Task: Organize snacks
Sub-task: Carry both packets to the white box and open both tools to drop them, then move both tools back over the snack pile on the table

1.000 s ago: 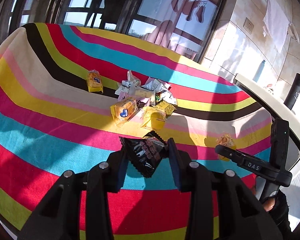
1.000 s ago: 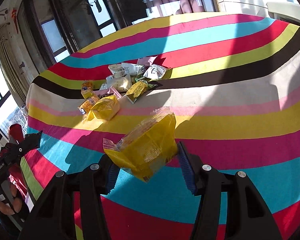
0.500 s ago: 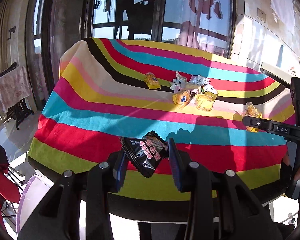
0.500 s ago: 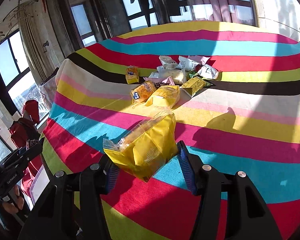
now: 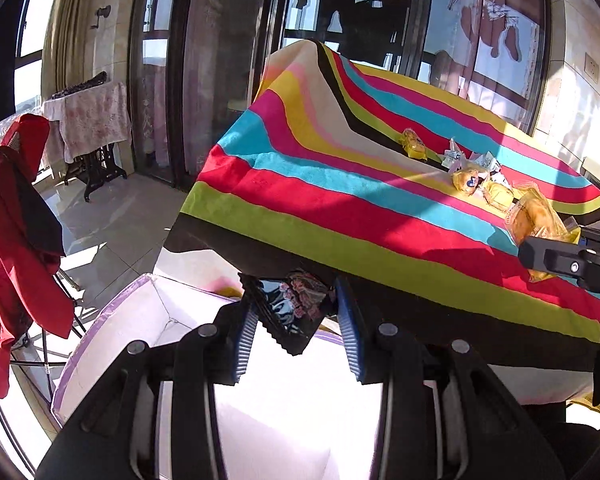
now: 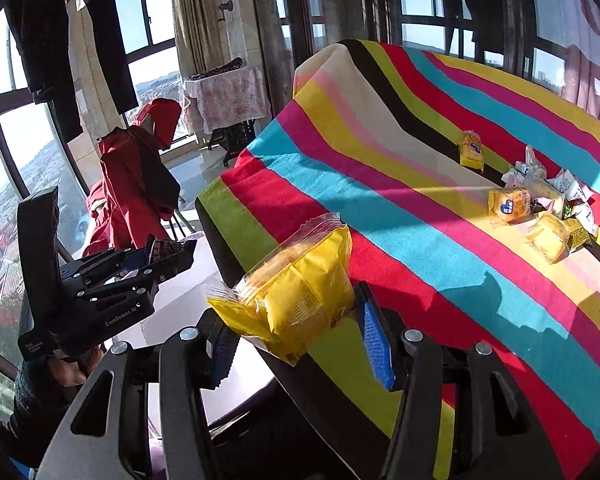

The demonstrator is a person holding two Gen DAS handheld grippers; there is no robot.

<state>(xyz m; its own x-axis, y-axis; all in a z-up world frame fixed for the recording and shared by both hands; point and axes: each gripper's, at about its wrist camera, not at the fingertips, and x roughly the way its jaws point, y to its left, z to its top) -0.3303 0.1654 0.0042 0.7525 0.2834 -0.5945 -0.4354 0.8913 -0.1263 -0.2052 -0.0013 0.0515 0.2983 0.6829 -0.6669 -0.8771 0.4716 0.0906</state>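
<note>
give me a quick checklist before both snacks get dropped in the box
1. Left tool gripping the black snack packet: ok.
2. Right tool gripping the yellow cake packet: ok.
3. Left tool over the white box: ok.
4. Right tool over the box: not ok, it hangs at the striped tablecloth edge.
5. Box has room: cannot tell, glare hides the inside.

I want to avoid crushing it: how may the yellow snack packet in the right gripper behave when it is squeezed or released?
The yellow snack packet looks puffed and soft, so it probably yields under the right gripper. Its clear film edge appears crinkly and floppy, likely slippery. It seems light for its size, and probably drops flat without rolling.
</note>
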